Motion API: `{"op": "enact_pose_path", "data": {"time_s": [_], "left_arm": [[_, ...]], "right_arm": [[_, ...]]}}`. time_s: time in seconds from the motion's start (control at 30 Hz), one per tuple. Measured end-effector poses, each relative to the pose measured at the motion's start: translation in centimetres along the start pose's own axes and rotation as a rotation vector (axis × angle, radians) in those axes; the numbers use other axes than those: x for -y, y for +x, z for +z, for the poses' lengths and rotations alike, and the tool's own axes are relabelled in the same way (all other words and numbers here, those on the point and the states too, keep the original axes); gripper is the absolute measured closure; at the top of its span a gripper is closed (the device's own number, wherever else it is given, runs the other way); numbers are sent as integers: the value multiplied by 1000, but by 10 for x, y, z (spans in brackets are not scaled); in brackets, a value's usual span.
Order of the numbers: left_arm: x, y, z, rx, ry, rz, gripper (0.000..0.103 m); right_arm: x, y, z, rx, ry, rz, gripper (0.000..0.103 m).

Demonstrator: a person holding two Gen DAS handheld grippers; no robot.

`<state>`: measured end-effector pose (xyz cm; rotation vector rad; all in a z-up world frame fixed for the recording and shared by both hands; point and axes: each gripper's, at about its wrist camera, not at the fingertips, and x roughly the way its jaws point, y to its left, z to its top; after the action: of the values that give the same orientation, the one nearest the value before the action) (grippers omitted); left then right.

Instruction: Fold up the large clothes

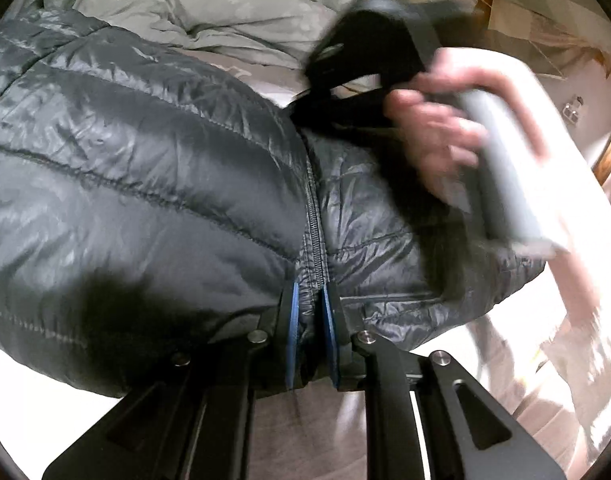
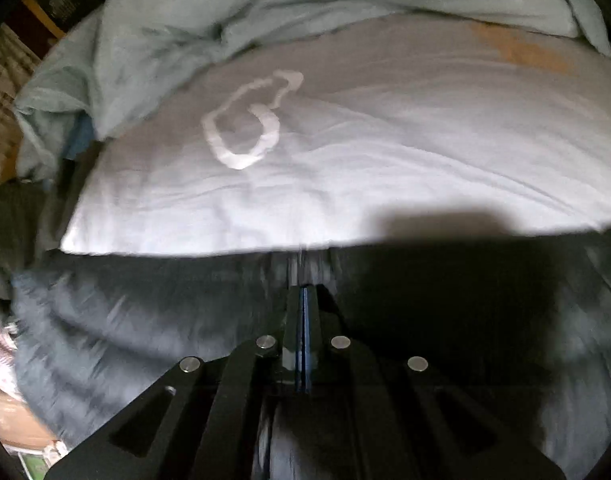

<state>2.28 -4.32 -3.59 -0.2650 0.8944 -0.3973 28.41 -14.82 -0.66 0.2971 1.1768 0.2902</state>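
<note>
The person's right hand (image 1: 437, 128) and the device it grips are smeared by motion blur in the left wrist view, so finger detail is lost. The dark puffer jacket (image 1: 145, 184) runs off the left edge there. In the right wrist view, shadow swallows the jacket's lower right, and its left side is blurred.
</note>
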Motion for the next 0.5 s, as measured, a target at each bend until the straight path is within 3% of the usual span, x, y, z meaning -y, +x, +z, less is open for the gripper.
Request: {"op": "enact_pose_path", "data": {"time_s": [0.17, 0.3, 0.4, 0.47, 0.5], "left_arm": [[0, 2, 7, -9, -6, -2, 89], [-4, 2, 9, -19, -26, -19, 89], [-8, 1, 9, -27, -30, -23, 89], [-7, 3, 11, -21, -19, -15, 89], [-6, 4, 11, -15, -7, -6, 89]], "right_arm": [[20, -88, -59, 213, -82, -27, 103], [48, -141, -110, 372, -74, -56, 92], [76, -164, -144, 443, 22, -55, 70], [94, -171, -161, 477, 101, -60, 30], [103, -172, -169, 494, 147, -66, 26]]}}
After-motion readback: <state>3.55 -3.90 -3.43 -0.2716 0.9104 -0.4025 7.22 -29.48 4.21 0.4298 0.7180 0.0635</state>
